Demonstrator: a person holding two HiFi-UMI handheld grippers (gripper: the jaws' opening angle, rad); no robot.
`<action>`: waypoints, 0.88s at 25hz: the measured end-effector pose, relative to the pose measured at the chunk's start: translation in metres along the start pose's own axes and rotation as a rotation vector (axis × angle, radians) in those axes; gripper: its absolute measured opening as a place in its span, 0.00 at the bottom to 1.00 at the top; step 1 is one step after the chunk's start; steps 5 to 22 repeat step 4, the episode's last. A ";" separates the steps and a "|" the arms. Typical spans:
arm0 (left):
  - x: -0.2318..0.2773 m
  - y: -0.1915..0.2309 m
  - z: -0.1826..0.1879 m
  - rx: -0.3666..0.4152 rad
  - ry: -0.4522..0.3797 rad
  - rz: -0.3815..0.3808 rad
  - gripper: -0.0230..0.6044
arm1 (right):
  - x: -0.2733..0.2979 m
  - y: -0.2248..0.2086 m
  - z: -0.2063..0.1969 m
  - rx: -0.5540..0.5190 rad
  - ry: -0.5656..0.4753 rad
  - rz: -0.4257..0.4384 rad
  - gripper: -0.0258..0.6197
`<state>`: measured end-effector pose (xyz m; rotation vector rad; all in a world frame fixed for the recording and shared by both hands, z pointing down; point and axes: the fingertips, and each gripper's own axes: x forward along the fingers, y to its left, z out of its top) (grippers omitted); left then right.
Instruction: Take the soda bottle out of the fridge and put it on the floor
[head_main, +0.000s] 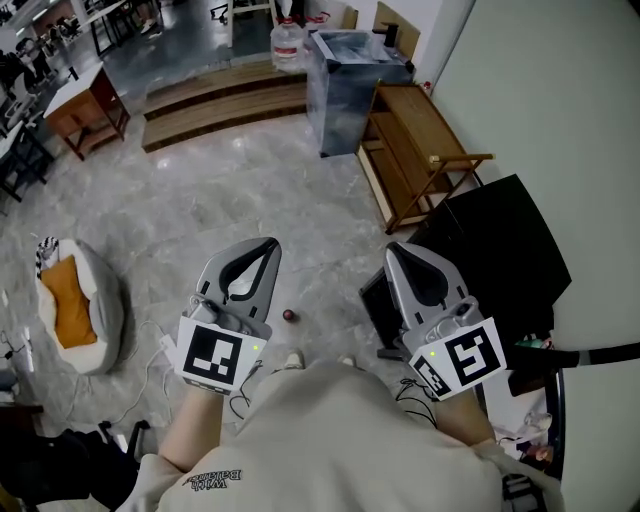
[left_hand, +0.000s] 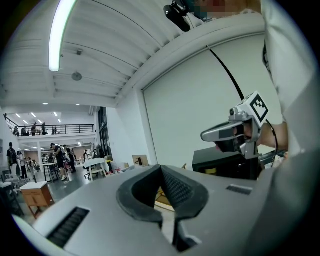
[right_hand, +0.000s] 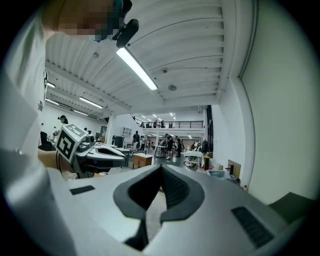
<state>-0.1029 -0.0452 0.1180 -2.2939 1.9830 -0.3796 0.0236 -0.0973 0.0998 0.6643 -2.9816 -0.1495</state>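
No view shows the bottle for certain. A small, round, dark red thing (head_main: 289, 316) sits on the floor (head_main: 220, 200) between the two claws and just ahead of the person's feet. It could be the bottle's cap seen from straight above, but it is too small to tell. If it is the bottle, it stands where the task wants it. If not, the bottle is probably hidden inside the black box at the right wall, which I take for the fridge (head_main: 495, 245). A dark panel (head_main: 378, 305) at the box's near corner may be its door. I cannot tell whether that door is ajar or closed.

Neither claw carries anything. The left claw (head_main: 271, 243) has its jaws together, with the ribbed pads meeting at the tip and only a sliver of the room showing through the hollow behind them. The right claw (head_main: 392, 248) is closed the same way, tips meeting, with nothing between the pads. It is just beside the fridge's near corner but does not touch it.

The person holds both claws level and side by side in front of the waist. They point out over the open floor, not into the fridge or down at the red thing. I judge this a resting carry and not a reach. It fits a stance before going to the fridge as well as one after the bottle has been set down and let go.
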 end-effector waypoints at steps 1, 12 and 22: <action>0.000 0.001 0.000 -0.001 -0.002 0.001 0.05 | 0.002 0.001 0.000 -0.002 0.001 0.001 0.03; -0.001 0.007 0.000 -0.001 -0.005 0.008 0.05 | 0.008 0.002 -0.001 -0.005 0.004 0.001 0.03; -0.001 0.007 0.000 -0.001 -0.005 0.008 0.05 | 0.008 0.002 -0.001 -0.005 0.004 0.001 0.03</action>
